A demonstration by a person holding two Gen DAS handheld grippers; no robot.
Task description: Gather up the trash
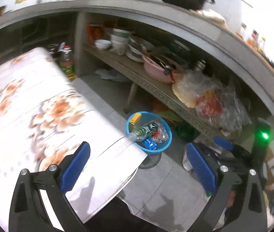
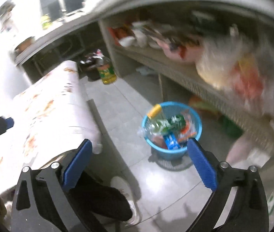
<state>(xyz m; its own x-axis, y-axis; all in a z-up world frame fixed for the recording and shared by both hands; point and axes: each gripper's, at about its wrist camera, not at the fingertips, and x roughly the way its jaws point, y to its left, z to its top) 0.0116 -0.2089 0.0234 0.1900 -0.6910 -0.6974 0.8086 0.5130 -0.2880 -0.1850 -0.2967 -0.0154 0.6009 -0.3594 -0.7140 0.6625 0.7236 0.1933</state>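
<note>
A blue plastic waste basket (image 1: 165, 147) (image 2: 152, 145) stands on the tiled floor beside the table. It holds a clear plastic bottle with a green label (image 1: 144, 130) (image 2: 166, 124), a yellow piece (image 1: 135, 118) (image 2: 154, 111), a blue wrapper (image 1: 150, 145) (image 2: 171, 141) and red-and-clear wrappers (image 2: 187, 131). My left gripper (image 1: 137, 155) hangs open above the table corner and floor, nothing between its blue pads. My right gripper (image 2: 139, 152) is open and empty too, higher than the basket and on its near side. The left gripper's blue finger (image 2: 9, 122) shows at the left edge of the right wrist view.
A table with a flowered cloth (image 1: 30, 106) (image 2: 45, 108) fills the left. A low shelf (image 1: 137, 71) (image 2: 175, 65) carries bowls, a pink basin (image 1: 156, 69) and plastic bags (image 1: 204, 94). An oil bottle (image 1: 67, 65) (image 2: 106, 71) stands on the floor. A person's dark-clad leg and white shoe (image 2: 123, 189) are below.
</note>
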